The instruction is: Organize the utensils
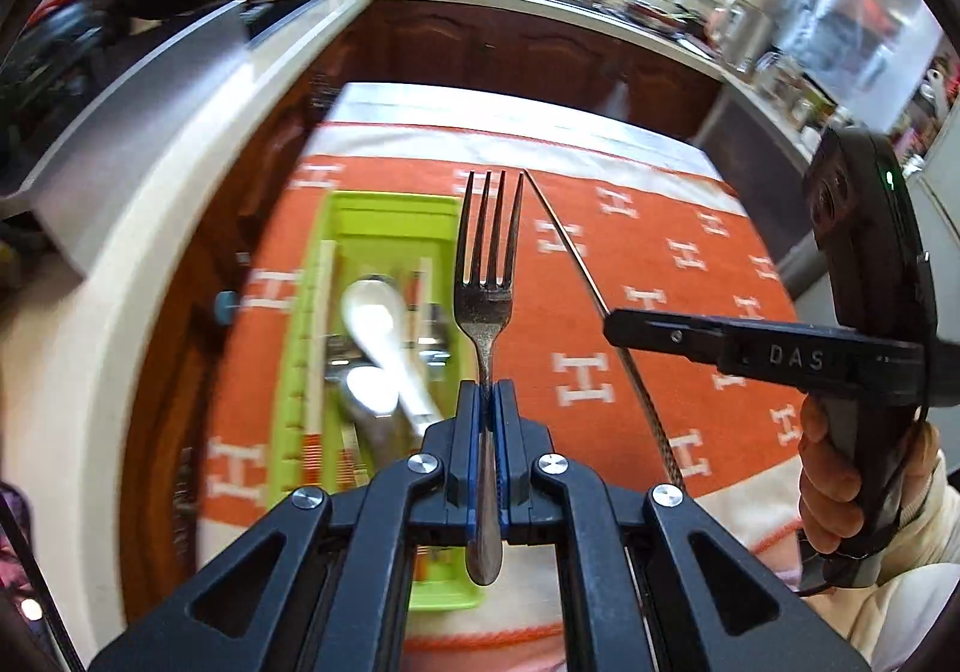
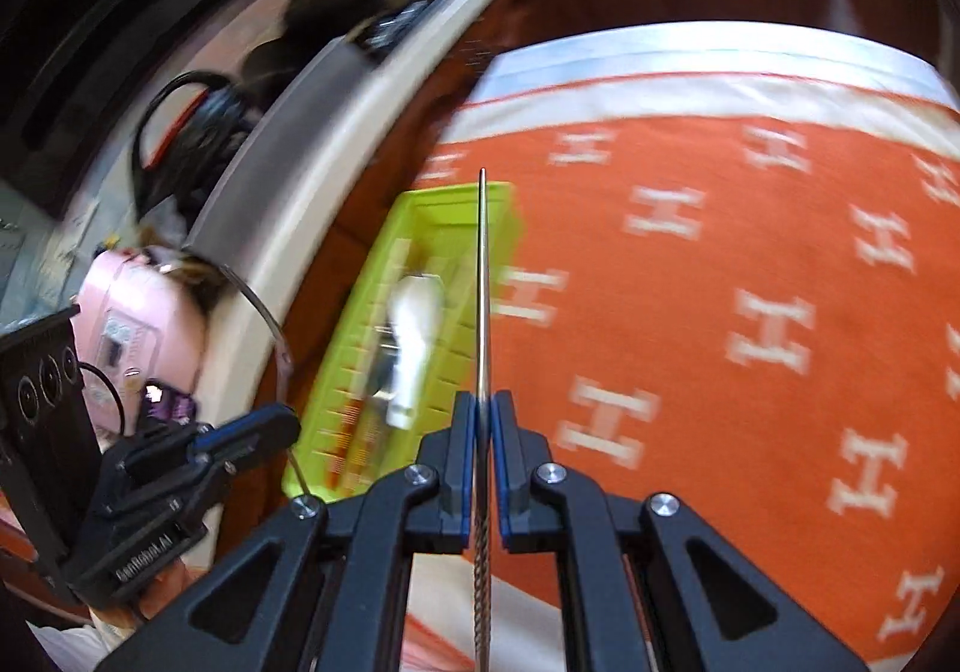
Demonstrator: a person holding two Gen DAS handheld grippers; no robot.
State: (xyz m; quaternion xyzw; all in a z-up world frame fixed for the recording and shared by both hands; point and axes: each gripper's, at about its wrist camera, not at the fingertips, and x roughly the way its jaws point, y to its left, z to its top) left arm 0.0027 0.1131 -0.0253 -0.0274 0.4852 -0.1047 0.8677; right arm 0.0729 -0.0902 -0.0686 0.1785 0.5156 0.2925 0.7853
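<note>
Over the orange cloth (image 1: 648,348) with its white H pattern, covering the worktop, both tongs carry metal pieces in the air.

Far left: curved cream counter edge (image 1: 180,228) with dark wood cabinet fronts below, all smeared by motion blur. Lime-green plastic tray (image 1: 384,210), rectangular with ribbed side walls, sits on the cloth near its left edge. Inside it: a glossy white ceramic spoon (image 1: 372,312), a duller steel spoon bowl just beside it, and some pale stick-like pieces along the left wall. Contents overlap and blur together, so I cannot tell how many pieces or which compartment each lies in. Near end of the tray is hidden behind the tong linkage.

Centre: left tongs (image 1: 491,408) clamped on a steel fork (image 1: 485,276), four tines pointing away, rounded handle end poking out behind the blue pads. Fork is held above the tray's right edge, not touching it.

Right: right tongs (image 2: 483,420) closed on a thin steel chopstick (image 2: 483,276), smooth tapered tip forward, spiral-textured grip end toward the camera. In the right wrist view its far end crosses the tray's right wall. Lower end is cut off by the frame. A hand (image 1: 834,480) in a cream sleeve grips the black handle; fingers are partly hidden.
</note>
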